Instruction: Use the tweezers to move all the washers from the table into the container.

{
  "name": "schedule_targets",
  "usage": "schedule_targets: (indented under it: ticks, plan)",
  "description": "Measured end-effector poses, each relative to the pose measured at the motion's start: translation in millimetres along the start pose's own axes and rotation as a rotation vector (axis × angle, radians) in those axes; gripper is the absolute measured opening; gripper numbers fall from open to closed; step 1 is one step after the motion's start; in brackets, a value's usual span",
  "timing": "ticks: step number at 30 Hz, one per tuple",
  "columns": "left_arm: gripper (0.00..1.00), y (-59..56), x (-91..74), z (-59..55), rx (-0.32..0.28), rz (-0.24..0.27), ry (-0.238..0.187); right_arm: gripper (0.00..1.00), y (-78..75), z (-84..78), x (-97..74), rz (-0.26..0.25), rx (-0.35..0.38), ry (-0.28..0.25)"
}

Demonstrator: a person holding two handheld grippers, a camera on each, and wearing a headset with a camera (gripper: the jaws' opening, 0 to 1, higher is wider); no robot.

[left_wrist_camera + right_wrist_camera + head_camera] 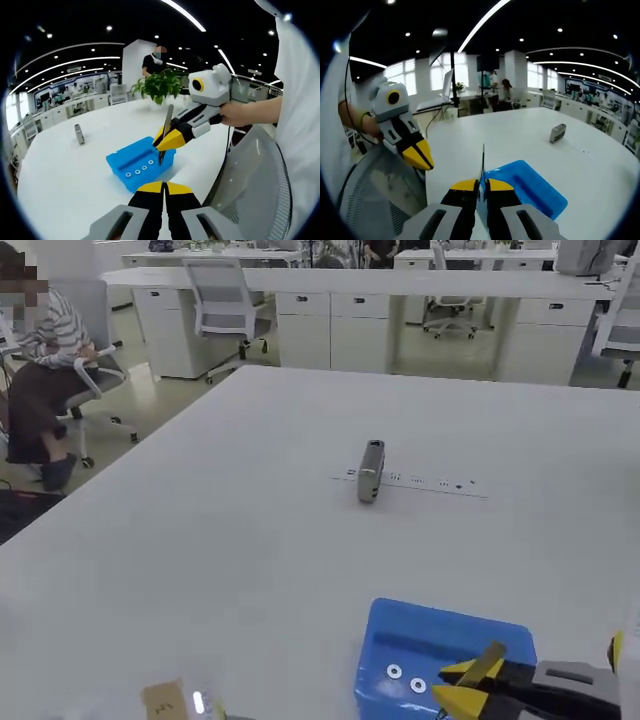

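Four washers [136, 171] lie inside the blue container [150, 150]; none is visible on the table [250, 540] around it. The right gripper [161, 142], clamped on the tweezers [166, 122], hovers over the container. The left gripper [164, 187] is closed and empty. The task appears essentially complete.

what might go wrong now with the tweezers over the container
The tweezers sit in a narrow pinch of the right gripper, so they may twist or slip. Their tip hangs over the blue container, which lies near the edge of the table; a bump might shove it and scatter the washers inside.
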State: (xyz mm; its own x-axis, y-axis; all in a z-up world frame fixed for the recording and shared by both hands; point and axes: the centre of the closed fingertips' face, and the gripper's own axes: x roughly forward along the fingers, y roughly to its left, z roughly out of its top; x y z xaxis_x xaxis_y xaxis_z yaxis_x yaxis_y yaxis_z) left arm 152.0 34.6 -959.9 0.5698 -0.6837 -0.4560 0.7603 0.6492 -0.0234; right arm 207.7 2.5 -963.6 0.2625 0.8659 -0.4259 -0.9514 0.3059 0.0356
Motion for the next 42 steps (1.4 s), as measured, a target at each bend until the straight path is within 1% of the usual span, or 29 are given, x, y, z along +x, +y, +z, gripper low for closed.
schedule_targets:
  ticks: [1, 2, 4, 5, 6, 8, 10, 13, 14, 15, 16, 17, 21, 23, 28, 30, 33, 38, 42]
  plan:
    - [0.00, -0.8, 0.5, 2.3, 0.004, -0.004, 0.000, 0.03, 3.4, -3.2, -1.5, 0.011, -0.002, 0.012]
    - [0.00, -3.9, 1.5, 5.8, 0.014, -0.025, 0.003, 0.03, 5.5, -5.3, -2.5, 0.019, -0.004, 0.018]
    - [0.00, -10.9, 3.1, 13.8, 0.011, -0.074, -0.005, 0.03, 11.5, -10.9, -4.4, 0.047, -0.005, 0.037]
    - [0.00, -11.9, 3.8, 16.4, 0.012, -0.082, -0.005, 0.03, 16.3, -15.8, -5.7, 0.073, -0.013, 0.054]
    - [0.00, -15.5, 4.7, 20.7, 0.017, -0.105, -0.003, 0.03, 20.8, -20.3, -6.9, 0.097, -0.015, 0.074]
    - [0.00, -17.9, 6.2, 25.7, 0.029, -0.123, -0.002, 0.03, 27.5, -29.3, -9.5, 0.123, -0.037, 0.113]
    - [0.00, -22.4, 8.2, 31.4, 0.040, -0.155, 0.000, 0.03, 33.5, -39.8, -12.1, 0.141, -0.079, 0.159]
    - [0.00, -26.1, 12.3, 37.1, 0.050, -0.186, 0.001, 0.03, 40.2, -49.6, -14.1, 0.148, -0.128, 0.197]
    - [0.00, -28.1, 13.7, 38.1, 0.056, -0.200, 0.003, 0.03, 42.0, -52.7, -14.9, 0.148, -0.159, 0.211]
    - [0.00, -30.8, 15.8, 38.9, 0.065, -0.219, 0.007, 0.03, 43.5, -55.0, -15.2, 0.148, -0.166, 0.220]
    - [0.00, -32.6, 17.3, 38.9, 0.073, -0.229, 0.011, 0.03, 45.1, -56.8, -15.3, 0.150, -0.170, 0.227]
    - [0.00, -35.9, 19.4, 38.4, 0.084, -0.251, 0.022, 0.03, 47.2, -58.6, -15.5, 0.154, -0.180, 0.232]
    - [0.00, -46.3, 25.5, 40.1, 0.097, -0.310, 0.033, 0.03, 51.8, -61.4, -16.2, 0.157, -0.207, 0.242]
    - [0.00, -51.1, 28.0, 39.7, 0.105, -0.338, 0.044, 0.03, 52.7, -62.8, -16.3, 0.154, -0.223, 0.250]
    - [0.00, -60.4, 32.3, 40.3, 0.125, -0.399, 0.054, 0.03, 53.7, -67.5, -16.4, 0.147, -0.252, 0.273]
    - [0.00, -62.4, 33.8, 40.6, 0.132, -0.417, 0.059, 0.03, 54.4, -69.3, -16.7, 0.144, -0.270, 0.283]
    - [0.00, -62.8, 35.4, 39.9, 0.143, -0.431, 0.065, 0.03, 54.5, -70.6, -17.0, 0.141, -0.278, 0.291]
    - [0.00, -62.7, 36.7, 37.4, 0.156, -0.455, 0.084, 0.03, 53.0, -72.0, -16.6, 0.139, -0.278, 0.298]
    - [0.01, -65.2, 38.3, 34.8, 0.185, -0.472, 0.103, 0.03, 53.3, -71.3, -15.8, 0.144, -0.291, 0.303]
